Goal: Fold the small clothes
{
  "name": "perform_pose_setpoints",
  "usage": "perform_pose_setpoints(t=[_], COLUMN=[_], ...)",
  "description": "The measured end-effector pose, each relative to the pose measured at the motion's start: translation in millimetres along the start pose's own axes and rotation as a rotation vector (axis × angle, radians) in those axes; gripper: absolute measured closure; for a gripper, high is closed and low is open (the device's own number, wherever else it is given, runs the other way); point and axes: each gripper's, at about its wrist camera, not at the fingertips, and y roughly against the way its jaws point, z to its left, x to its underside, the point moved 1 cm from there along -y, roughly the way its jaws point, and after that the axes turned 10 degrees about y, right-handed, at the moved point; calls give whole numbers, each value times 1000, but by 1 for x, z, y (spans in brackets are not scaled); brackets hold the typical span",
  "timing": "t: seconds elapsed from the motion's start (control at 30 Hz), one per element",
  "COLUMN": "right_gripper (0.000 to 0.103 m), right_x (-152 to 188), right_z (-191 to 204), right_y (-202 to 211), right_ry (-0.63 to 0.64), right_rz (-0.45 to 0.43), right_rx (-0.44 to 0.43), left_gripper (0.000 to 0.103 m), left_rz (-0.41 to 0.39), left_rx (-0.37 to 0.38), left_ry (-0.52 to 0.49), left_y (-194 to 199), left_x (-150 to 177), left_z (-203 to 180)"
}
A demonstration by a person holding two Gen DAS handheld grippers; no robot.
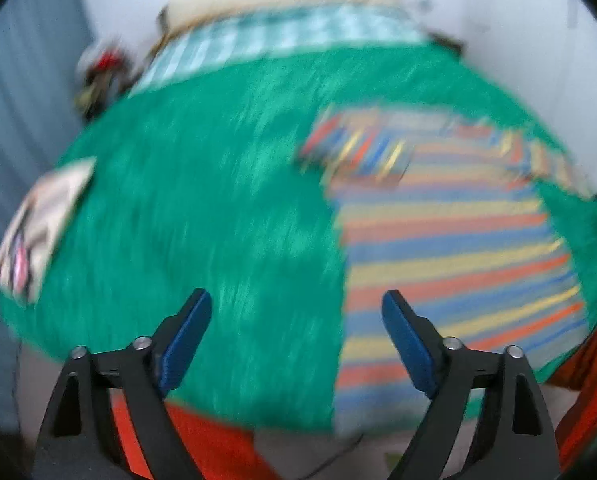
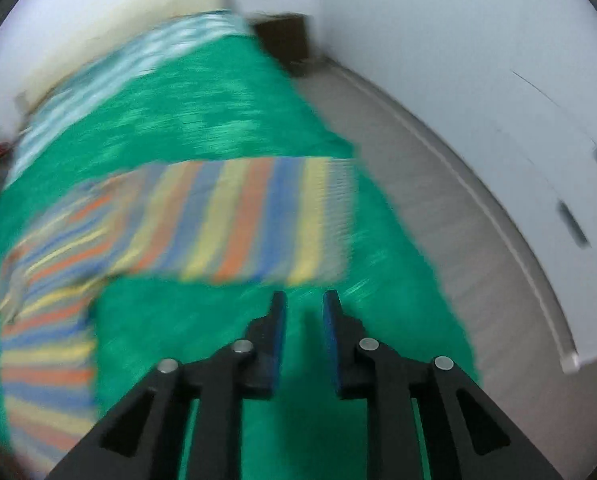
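— So where's the striped shirt [image 1: 450,240]?
— Flat on the green bed cover [image 1: 202,200].
— Left gripper [image 1: 296,316]?
— Fingers spread wide, empty.
— Right gripper [image 2: 304,308]?
— Slightly parted, holding nothing.

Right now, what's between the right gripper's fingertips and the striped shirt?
Only bare green bedspread. In the right wrist view the right gripper stands open with nothing in it, just short of the striped shirt.

The left gripper [image 1: 296,310] points down with its blue pads far apart and empty. The right gripper [image 2: 304,306] points down, open only a little, also empty.
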Motion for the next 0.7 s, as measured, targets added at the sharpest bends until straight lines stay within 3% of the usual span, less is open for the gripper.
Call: perform_pose_setpoints(t=[0.1,0.13,0.27,0.43,0.53,0.7], right_gripper=[65,65,65,65,65,65], right_x=[24,35,87,119,124,128], right_z=[51,69,133,174,184,168], right_y=[24,30,33,19,10,10], right_ry=[117,151,220,328,395,382], right_rz=[-31,-33,12,72,82,83], right_rx=[-120,-158,-296,-318,-305,-322], left_gripper=[6,6,7,28,53,64], left_rz=[-70,-76,15,92,235,330], left_rx=[131,165,227,146,135,223], left_ry=[-117,-160,-303,-413,-470,-483], left_y=[-5,-14,-105,-205,-248,-229], left_x=[-48,-60,-91,-87,-66,-58], left_z=[-44,-58,-115,-145,-141,-113])
